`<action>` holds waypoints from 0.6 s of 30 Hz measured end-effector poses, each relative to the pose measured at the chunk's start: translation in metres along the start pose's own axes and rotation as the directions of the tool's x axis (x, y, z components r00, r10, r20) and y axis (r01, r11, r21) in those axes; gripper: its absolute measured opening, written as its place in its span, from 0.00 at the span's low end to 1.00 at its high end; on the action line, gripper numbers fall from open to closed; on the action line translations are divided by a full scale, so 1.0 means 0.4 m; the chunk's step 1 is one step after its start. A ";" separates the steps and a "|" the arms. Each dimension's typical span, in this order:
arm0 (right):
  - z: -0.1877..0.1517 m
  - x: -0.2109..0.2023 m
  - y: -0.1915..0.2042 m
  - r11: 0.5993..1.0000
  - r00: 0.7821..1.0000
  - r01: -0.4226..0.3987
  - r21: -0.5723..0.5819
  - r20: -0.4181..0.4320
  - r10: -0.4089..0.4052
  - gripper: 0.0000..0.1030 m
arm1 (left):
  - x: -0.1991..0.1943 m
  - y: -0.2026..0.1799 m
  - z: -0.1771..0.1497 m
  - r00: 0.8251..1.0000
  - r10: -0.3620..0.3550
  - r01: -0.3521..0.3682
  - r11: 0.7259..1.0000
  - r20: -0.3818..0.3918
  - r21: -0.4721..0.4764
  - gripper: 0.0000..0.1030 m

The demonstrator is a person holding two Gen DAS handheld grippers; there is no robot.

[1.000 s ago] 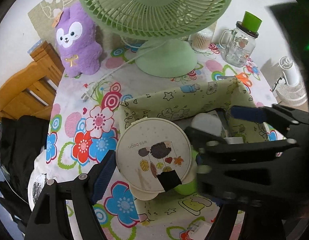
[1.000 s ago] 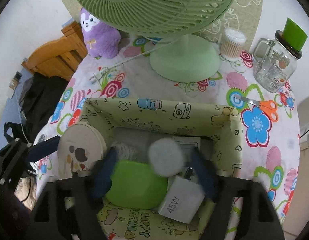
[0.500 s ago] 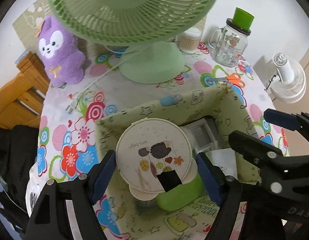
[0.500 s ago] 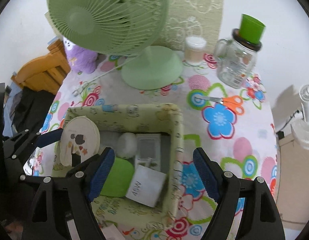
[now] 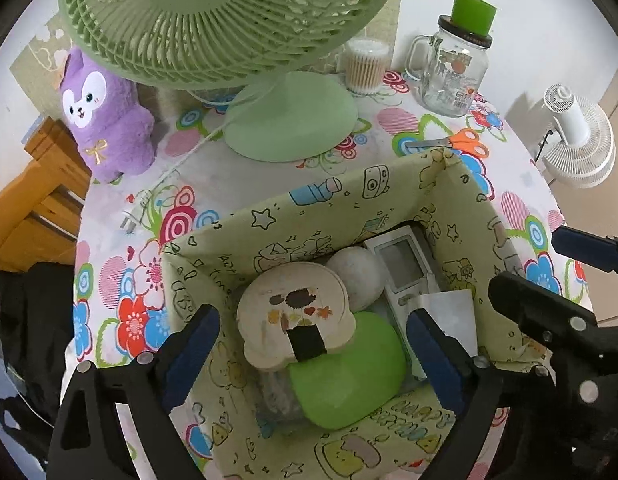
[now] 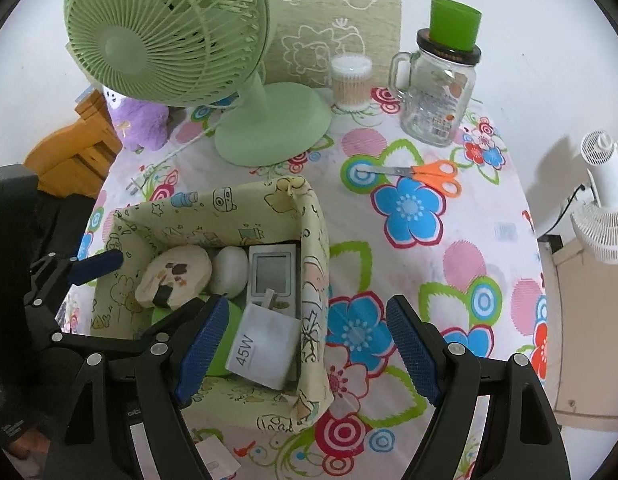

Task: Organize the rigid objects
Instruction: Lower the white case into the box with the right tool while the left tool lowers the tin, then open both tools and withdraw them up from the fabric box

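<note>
Since a second ago your left gripper (image 5: 309, 344), now spread, dropped the round cream tin (image 5: 295, 316) into the green fabric box (image 5: 329, 200); your right gripper (image 6: 305, 344) is spread, orange scissors (image 6: 425, 172) upper right remain.

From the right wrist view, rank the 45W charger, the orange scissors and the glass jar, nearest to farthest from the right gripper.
1. 45W charger: in the fabric bin, just left of the right gripper.
2. Orange scissors: on the tablecloth, ahead and to the right.
3. Glass jar: at the table's far edge, beyond the scissors.
</note>
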State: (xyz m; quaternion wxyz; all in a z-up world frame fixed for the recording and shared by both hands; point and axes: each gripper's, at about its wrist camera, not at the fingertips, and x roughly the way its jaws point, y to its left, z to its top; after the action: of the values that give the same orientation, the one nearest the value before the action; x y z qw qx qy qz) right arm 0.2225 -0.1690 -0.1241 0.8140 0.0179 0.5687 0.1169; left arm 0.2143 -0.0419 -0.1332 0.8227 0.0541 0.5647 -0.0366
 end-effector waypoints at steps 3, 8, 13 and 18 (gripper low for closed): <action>-0.004 -0.012 0.006 1.000 1.000 -0.002 -0.009 0.006 0.003 0.81 | -0.025 0.002 -0.008 1.000 0.008 -0.009 1.000 0.014 0.010 0.97; -0.015 -0.040 0.017 1.000 1.000 -0.001 -0.006 0.024 0.001 0.81 | -0.069 0.019 -0.027 0.999 0.008 -0.008 1.000 0.035 -0.004 0.98; -0.037 -0.074 0.034 1.000 0.999 0.019 -0.015 0.046 -0.019 0.81 | -0.112 0.032 -0.058 0.998 0.002 -0.001 1.000 0.057 -0.017 1.00; -0.068 -0.113 0.045 1.000 0.997 0.031 -0.005 0.072 -0.030 0.81 | -0.149 0.042 -0.091 0.998 -0.004 0.006 0.999 0.069 -0.033 1.00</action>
State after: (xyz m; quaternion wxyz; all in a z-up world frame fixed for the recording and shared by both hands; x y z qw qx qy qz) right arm 0.1796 -0.1639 -0.0891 0.8358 0.0112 0.5388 0.1054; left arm 0.1614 -0.0204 -0.0898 0.8423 0.0376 0.5368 -0.0311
